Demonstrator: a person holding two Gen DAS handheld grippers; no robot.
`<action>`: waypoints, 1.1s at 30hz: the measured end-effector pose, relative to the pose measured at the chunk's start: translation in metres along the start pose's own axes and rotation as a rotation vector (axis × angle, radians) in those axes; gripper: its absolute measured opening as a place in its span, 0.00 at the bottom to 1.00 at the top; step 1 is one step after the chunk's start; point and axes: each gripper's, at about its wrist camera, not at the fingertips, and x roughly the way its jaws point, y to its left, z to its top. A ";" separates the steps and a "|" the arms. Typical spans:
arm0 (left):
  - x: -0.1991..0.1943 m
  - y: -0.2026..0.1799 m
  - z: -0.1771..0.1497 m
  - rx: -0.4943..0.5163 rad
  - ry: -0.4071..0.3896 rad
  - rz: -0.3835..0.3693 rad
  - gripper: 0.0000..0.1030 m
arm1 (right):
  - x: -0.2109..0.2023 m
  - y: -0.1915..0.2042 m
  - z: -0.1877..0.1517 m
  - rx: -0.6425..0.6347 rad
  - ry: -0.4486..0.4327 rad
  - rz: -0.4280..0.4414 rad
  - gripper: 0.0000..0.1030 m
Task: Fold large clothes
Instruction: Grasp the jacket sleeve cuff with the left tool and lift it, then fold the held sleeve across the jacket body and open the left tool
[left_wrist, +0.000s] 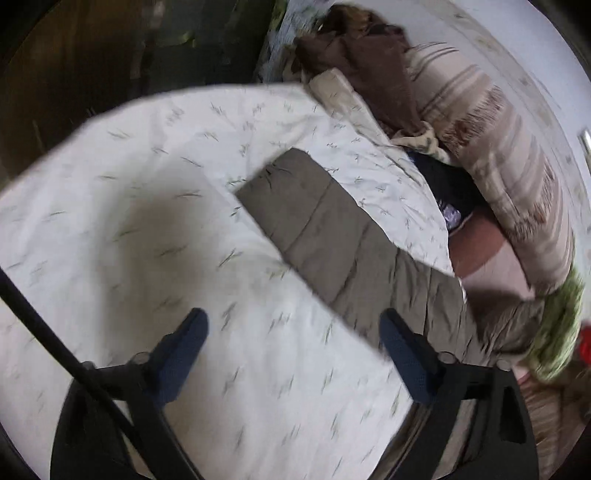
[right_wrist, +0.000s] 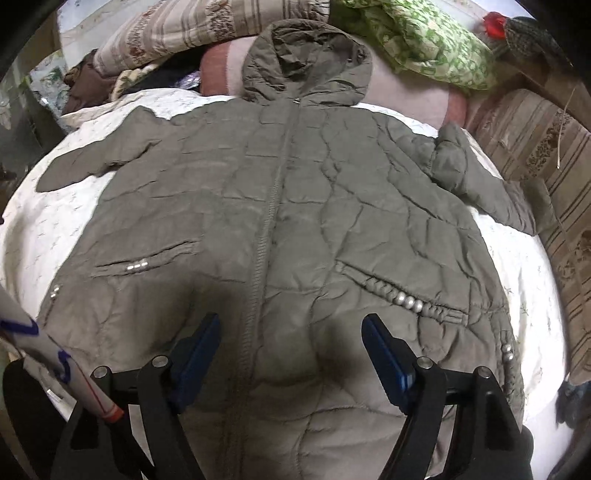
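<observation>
Jaws wide apart, empty, above coat (right_wrist: 295, 221)

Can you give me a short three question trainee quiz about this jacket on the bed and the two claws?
1. True or false: the olive-green quilted hooded jacket lies front up, zipped, on the white leaf-print bedsheet.
2. What is the right claw doing? A) gripping a sleeve B) open above the jacket's lower front C) shut on the hood
3. Fill in: the left claw is open over the ___.

Key: 1 true; 2 B; 3 bedsheet.
</observation>
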 end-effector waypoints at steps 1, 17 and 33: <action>0.017 0.005 0.011 -0.035 0.029 -0.031 0.84 | 0.002 -0.003 0.001 0.010 0.006 -0.004 0.80; 0.112 0.018 0.060 -0.197 0.108 -0.233 0.74 | 0.047 -0.007 0.011 0.005 0.096 -0.072 0.80; 0.002 -0.174 -0.015 0.204 0.092 -0.276 0.12 | 0.010 -0.026 0.008 0.054 -0.020 -0.002 0.80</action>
